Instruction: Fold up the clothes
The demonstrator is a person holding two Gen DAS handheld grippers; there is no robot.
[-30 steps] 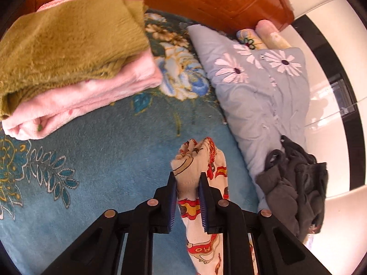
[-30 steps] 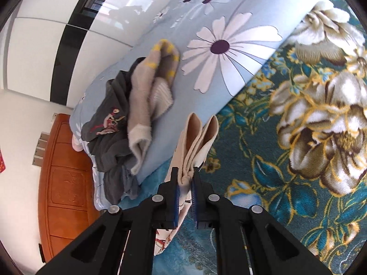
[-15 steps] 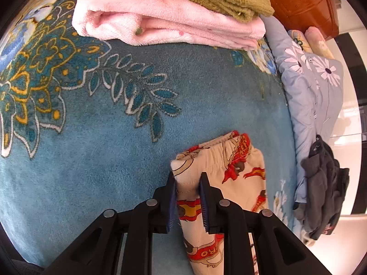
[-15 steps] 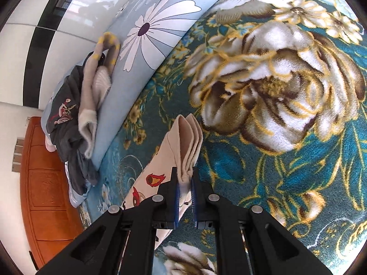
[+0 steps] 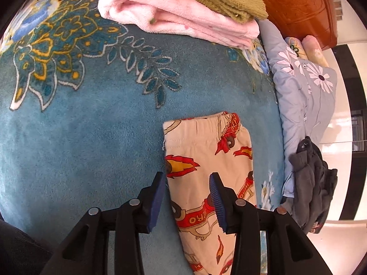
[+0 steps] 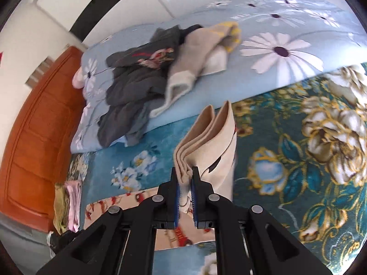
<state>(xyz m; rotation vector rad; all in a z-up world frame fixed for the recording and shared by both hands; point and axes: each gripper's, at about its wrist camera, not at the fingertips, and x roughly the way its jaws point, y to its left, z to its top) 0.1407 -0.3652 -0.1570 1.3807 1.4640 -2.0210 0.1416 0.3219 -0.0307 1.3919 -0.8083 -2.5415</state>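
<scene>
Cream children's trousers with a red fire-truck print (image 5: 206, 160) lie flat on the blue floral blanket (image 5: 91, 149), waistband at the far end. My left gripper (image 5: 187, 198) is open just above them, jaws either side of the cloth, holding nothing. My right gripper (image 6: 185, 181) is shut on the folded leg end of the same trousers (image 6: 208, 137) and holds it lifted above the blanket, the layers fanning upward. The rest of the trousers lies flat below it (image 6: 128, 208).
A folded pink and olive stack (image 5: 183, 11) sits at the far side of the blanket. A light blue daisy quilt (image 6: 275, 52) carries a dark grey garment (image 6: 133, 78) and a beige one (image 6: 195, 57). An orange wooden headboard (image 6: 34, 137) stands at the left.
My left gripper has laid the waistband end on the blanket and opened, letting go. My right gripper still holds the leg end and has swung toward the waistband.
</scene>
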